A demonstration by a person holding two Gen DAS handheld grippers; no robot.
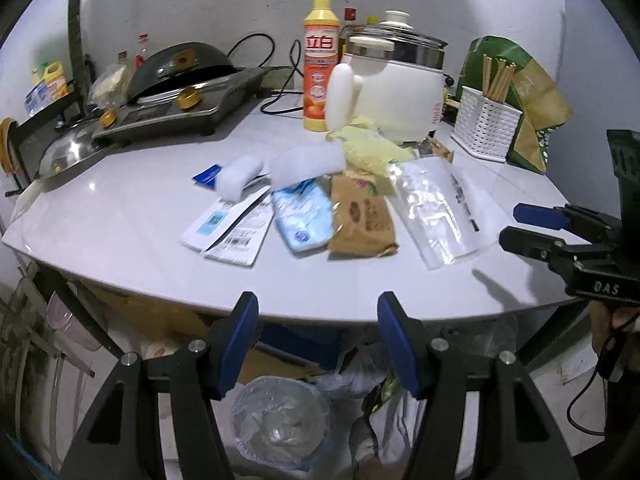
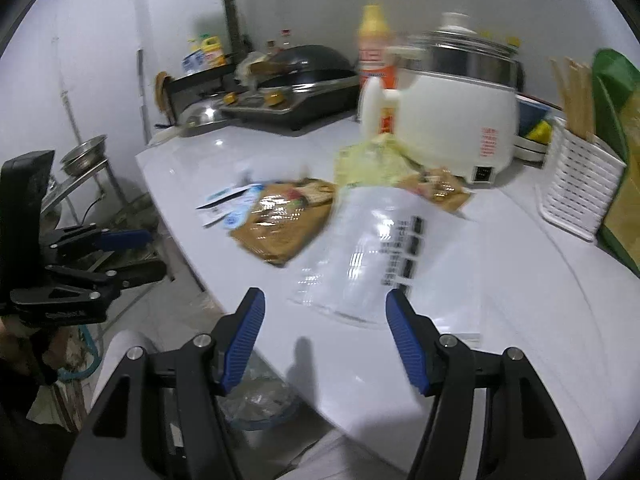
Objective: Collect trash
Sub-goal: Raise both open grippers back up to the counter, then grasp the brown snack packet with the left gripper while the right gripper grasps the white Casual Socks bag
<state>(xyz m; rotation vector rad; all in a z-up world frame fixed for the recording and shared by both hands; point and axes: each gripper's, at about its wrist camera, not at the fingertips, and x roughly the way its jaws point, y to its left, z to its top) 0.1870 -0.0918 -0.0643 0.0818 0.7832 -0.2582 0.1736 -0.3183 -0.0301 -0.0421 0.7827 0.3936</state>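
Over the counter's near edge, the left gripper (image 1: 318, 338) hangs with its jaws spread wide and nothing between them, a lined bin (image 1: 280, 420) on the floor directly below. The right gripper (image 2: 324, 336) is likewise released and empty, poised above the nearest litter, a clear bag (image 2: 360, 248) with black print lying flat on the white counter (image 2: 520, 340). Beyond it lies the rest of the trash in a loose row: a brown wrapper (image 1: 362, 220), a blue packet (image 1: 304, 216) touching its left side, white labels (image 1: 232, 228) further left, and a crumpled white film (image 1: 272, 168) behind them. A yellow cloth (image 1: 368, 146) sits just behind the wrapper, against the foot of a white cooker (image 1: 396, 92). An orange bottle (image 1: 320, 68) stands beside the cooker, a stove (image 1: 180, 104) with a black wok to the far left, and a white chopstick holder (image 1: 486, 128) to the right, near a green bag.

By the look of it, collection is at its opening step: all the trash sits on the counter and neither gripper has taken a piece. The next move appears to call for the right gripper to drop onto the clear bag's near edge, a thin, slippery sheet lying flat, so pinching it may need a low, shallow approach before carrying it to the bin.
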